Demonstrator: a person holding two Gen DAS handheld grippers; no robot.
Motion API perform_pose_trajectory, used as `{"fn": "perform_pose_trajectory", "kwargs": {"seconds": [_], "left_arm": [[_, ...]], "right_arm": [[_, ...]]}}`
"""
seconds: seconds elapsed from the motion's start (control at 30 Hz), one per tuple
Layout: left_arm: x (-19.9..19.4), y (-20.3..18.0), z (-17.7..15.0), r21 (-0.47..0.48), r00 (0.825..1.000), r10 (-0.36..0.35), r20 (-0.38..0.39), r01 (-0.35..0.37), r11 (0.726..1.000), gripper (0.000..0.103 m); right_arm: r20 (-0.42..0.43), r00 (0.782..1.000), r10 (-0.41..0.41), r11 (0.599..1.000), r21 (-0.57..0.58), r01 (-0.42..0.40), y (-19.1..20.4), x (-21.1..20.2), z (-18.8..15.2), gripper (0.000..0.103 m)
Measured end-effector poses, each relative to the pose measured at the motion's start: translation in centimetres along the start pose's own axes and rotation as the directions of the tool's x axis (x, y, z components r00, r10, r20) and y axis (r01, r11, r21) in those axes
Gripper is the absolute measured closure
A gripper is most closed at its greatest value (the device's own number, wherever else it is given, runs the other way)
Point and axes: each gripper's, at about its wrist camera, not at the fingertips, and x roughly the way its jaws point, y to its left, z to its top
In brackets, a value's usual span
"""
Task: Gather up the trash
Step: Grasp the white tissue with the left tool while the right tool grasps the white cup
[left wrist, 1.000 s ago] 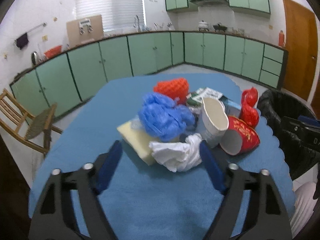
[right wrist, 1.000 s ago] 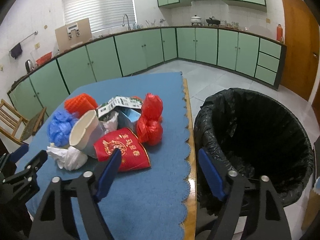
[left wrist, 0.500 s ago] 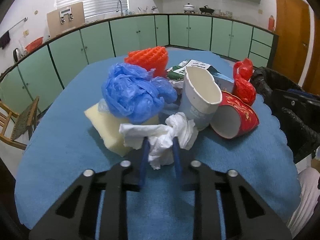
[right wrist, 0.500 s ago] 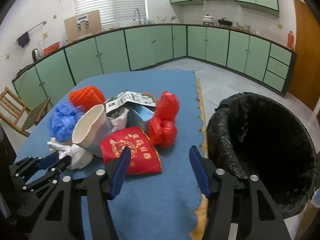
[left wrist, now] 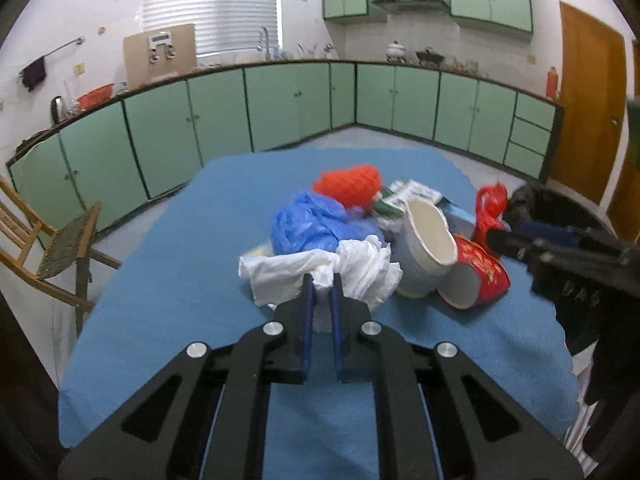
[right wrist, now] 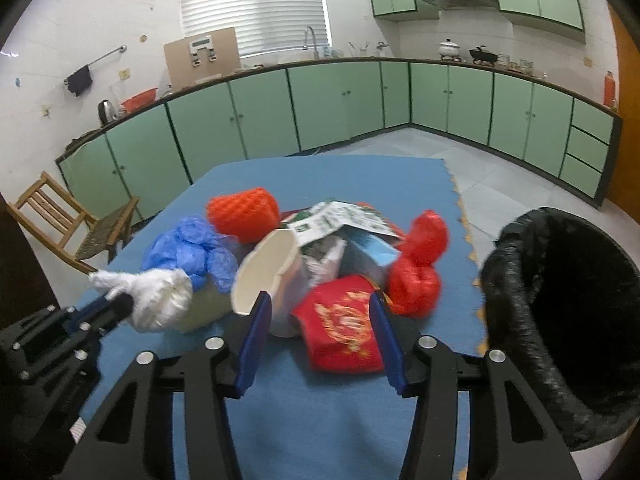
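Observation:
A heap of trash lies on the blue table [left wrist: 168,280]. My left gripper [left wrist: 321,280] is shut on a crumpled white tissue [left wrist: 352,266] and holds it lifted; it also shows in the right wrist view [right wrist: 152,292]. Behind it are a blue plastic bag [left wrist: 308,226], an orange foam net [left wrist: 348,186], a white paper cup [left wrist: 428,240] and a red paper cup [left wrist: 476,276]. My right gripper [right wrist: 320,320] is open, its fingers either side of the red paper cup [right wrist: 344,326]. A red plastic bag [right wrist: 420,264] lies beside it.
A black-lined trash bin [right wrist: 560,300] stands off the table's right edge. A printed carton [right wrist: 344,220] and a light blue box [right wrist: 372,252] lie in the heap. A wooden chair [left wrist: 44,248] stands left of the table. Green cabinets [left wrist: 280,104] line the walls.
My left gripper closed on the white tissue and has lifted it up off the table. My right gripper moved left and forward over the red paper cup, narrowing a little.

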Motion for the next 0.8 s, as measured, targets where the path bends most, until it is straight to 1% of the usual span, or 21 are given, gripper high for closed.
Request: {"fn": "perform_pose_trajectory", "kwargs": {"seconds": [0.07, 0.17, 0.3, 0.4, 0.47, 0.5, 0.53, 0.57, 0.6, 0.67, 0.8], "left_arm": [[-0.6, 0.7, 0.4, -0.015, 1.0, 0.014, 0.017, -0.013, 1.0, 0.096], [-0.9, 1.4, 0.5, -0.008, 0.999, 0.041, 0.035, -0.041, 0.999, 0.096], [0.1, 2.8, 0.3, -0.043, 0.999, 0.048, 0.004, -0.048, 0.998, 0.096], [0.3, 3.2, 0.3, -0.045, 0.999, 0.045, 0.001, -0.045, 0.998, 0.096], [0.1, 3.1, 0.4, -0.041, 0.999, 0.036, 0.008, -0.036, 0.999, 0.096], [0.0, 3.0, 0.3, -0.038, 0.999, 0.033, 0.011, -0.032, 0.999, 0.096], [0.0, 2.9, 0.4, -0.036, 1.0, 0.028, 0.012, -0.028, 0.999, 0.096], [0.0, 2.8, 0.5, -0.036, 1.0, 0.024, 0.013, -0.023, 0.999, 0.096], [0.0, 2.7, 0.5, -0.037, 1.0, 0.02, 0.013, -0.02, 0.999, 0.096], [-0.3, 2.5, 0.7, -0.035, 1.0, 0.018, 0.021, -0.017, 0.999, 0.096], [-0.9, 2.7, 1.0, -0.038, 0.999, 0.015, 0.039, -0.014, 0.999, 0.096]], "right_arm": [[0.001, 1.0, 0.011, 1.0, -0.01, -0.011, 0.8, 0.4, 0.0, 0.053], [-0.002, 1.0, 0.025, 0.999, -0.033, -0.025, 2.3, 1.2, -0.1, 0.053], [-0.014, 1.0, 0.002, 0.998, -0.069, -0.003, 3.8, 2.5, -0.5, 0.053], [-0.041, 0.999, -0.027, 0.995, -0.101, 0.023, 4.4, 3.6, -1.0, 0.053], [-0.046, 0.998, -0.04, 0.993, -0.109, 0.035, 4.5, 4.0, -1.1, 0.059], [-0.048, 0.998, -0.043, 0.993, -0.111, 0.038, 4.5, 4.2, -1.1, 0.061], [-0.047, 0.998, -0.049, 0.992, -0.116, 0.043, 4.5, 4.3, -1.0, 0.066], [-0.053, 0.997, -0.049, 0.992, -0.119, 0.043, 4.6, 4.5, -0.9, 0.073], [-0.065, 0.997, -0.033, 0.993, -0.115, 0.026, 4.6, 4.6, -0.8, 0.076], [-0.062, 0.998, -0.013, 0.995, -0.104, 0.007, 4.6, 4.3, -0.7, 0.079], [-0.032, 0.999, 0.035, 0.993, -0.114, -0.038, 4.9, 3.2, -0.1, 0.082]]}}
